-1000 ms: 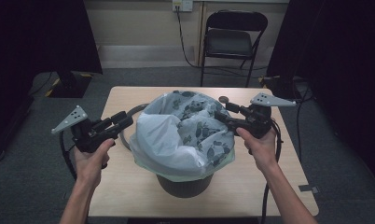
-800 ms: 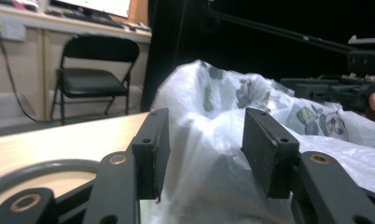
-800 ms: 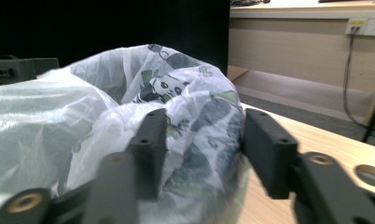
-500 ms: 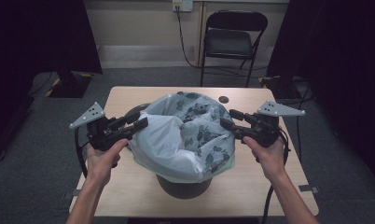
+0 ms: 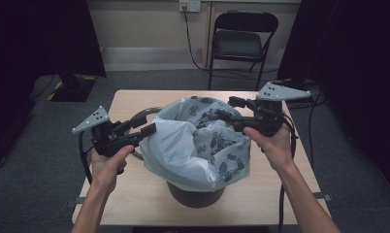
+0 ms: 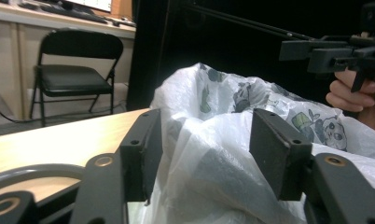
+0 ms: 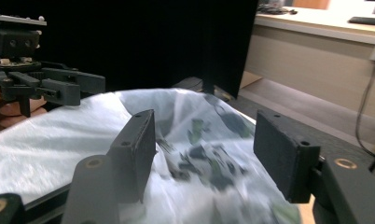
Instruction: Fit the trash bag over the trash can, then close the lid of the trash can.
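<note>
A white plastic bag [image 5: 193, 145] printed with pandas lines a dark round bin [image 5: 195, 195] on the wooden table [image 5: 130, 199]. My left gripper [image 5: 147, 124] is at the bag's left edge. Its jaws have just been opening, and in the left gripper view the bag film [image 6: 223, 121] bulges loosely between them around my left gripper [image 6: 204, 154]. My right gripper [image 5: 227, 108] hovers over the bag's far right rim. Its jaws have also just been opening and stand apart with nothing gripped; the bag [image 7: 59, 140] lies below and beyond my right gripper [image 7: 204, 149].
A grey metal ring [image 6: 31, 170] lies on the table behind the left gripper. A black folding chair [image 5: 241, 39] stands past the table's far edge. Cables [image 5: 309, 131] hang off the right side. Dark curtains flank the room.
The left jaws have spread off the bag's edge, and the film there now puffs out. The right gripper has risen above the rim and opened wider.
</note>
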